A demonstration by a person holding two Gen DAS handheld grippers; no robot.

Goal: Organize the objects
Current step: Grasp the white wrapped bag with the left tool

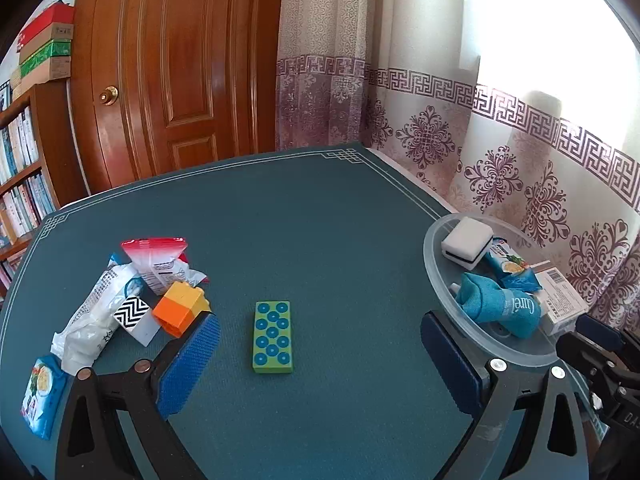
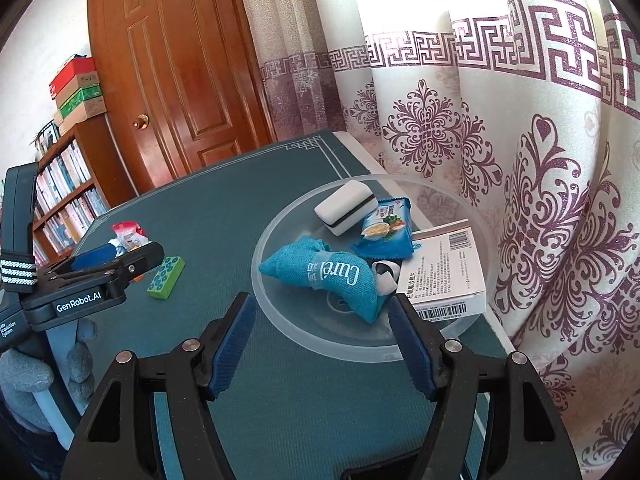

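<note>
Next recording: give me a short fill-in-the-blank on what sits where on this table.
1. The blue pouch lies in the clear round ____.
2. The flat block with blue dots, lying alone on the table, is ____ in colour.
3. The left gripper is open and holds ____.
4. On the orange block sits a ____ block.

Missing words: tray; green; nothing; yellow

A closed wooden door [image 1: 172, 72] stands beside a patterned curtain [image 1: 460, 128]; stacked boxes [image 1: 46, 46] top a bookshelf [image 1: 24, 168] of books.
</note>
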